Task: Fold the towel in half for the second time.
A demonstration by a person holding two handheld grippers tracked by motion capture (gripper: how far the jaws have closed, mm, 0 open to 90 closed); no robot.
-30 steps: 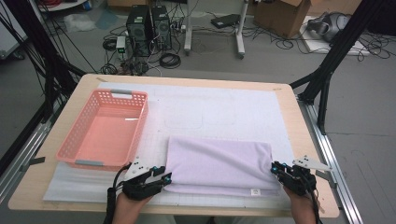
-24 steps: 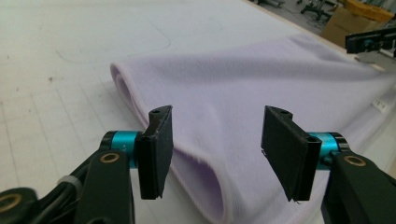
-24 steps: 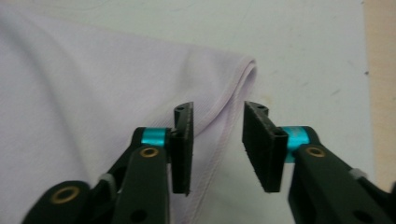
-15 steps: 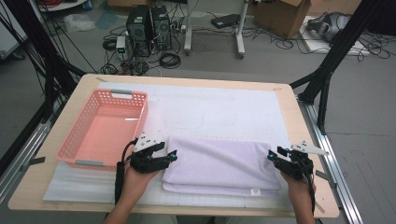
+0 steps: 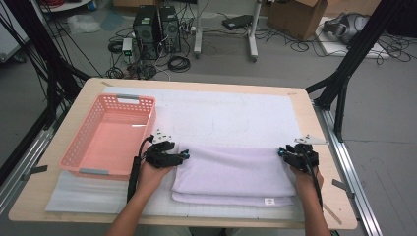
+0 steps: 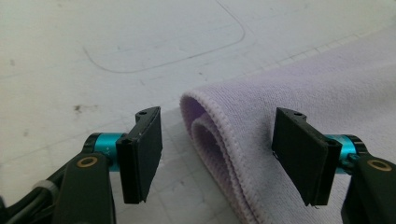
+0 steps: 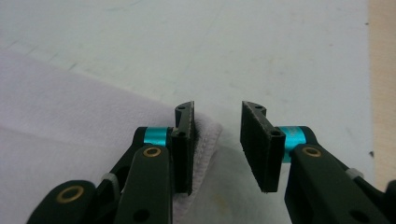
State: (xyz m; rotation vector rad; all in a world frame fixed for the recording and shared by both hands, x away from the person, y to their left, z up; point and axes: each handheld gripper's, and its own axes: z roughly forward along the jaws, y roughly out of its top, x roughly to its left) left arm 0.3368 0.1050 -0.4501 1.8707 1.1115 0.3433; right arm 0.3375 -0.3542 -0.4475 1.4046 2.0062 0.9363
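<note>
Both sets of fingers stand apart, and neither pair presses on anything. On the left gripper (image 5: 183,155) the fingers (image 6: 140,154) have just been opening; in the left gripper view the folded corner of the lilac towel (image 5: 236,172) lies between them, its rolled edge clear of both pads. On the right gripper (image 5: 282,152) the fingers (image 7: 184,149) have just been closing a little, yet a clear gap remains. In the right gripper view one pad sits right at the towel's corner, maybe brushing the pile, and the other hangs over the bare white mat (image 5: 231,115).

From above, the towel lies folded into a long band across the near half of the mat, its small label at the front edge near the person's right arm. The left gripper sits at the towel's far left corner, the right gripper at its far right corner.

A pink plastic basket (image 5: 83,147) rests on the tabletop (image 5: 302,105) to the left, just beside the left hand (image 5: 152,174). It touches neither hand nor towel.
</note>
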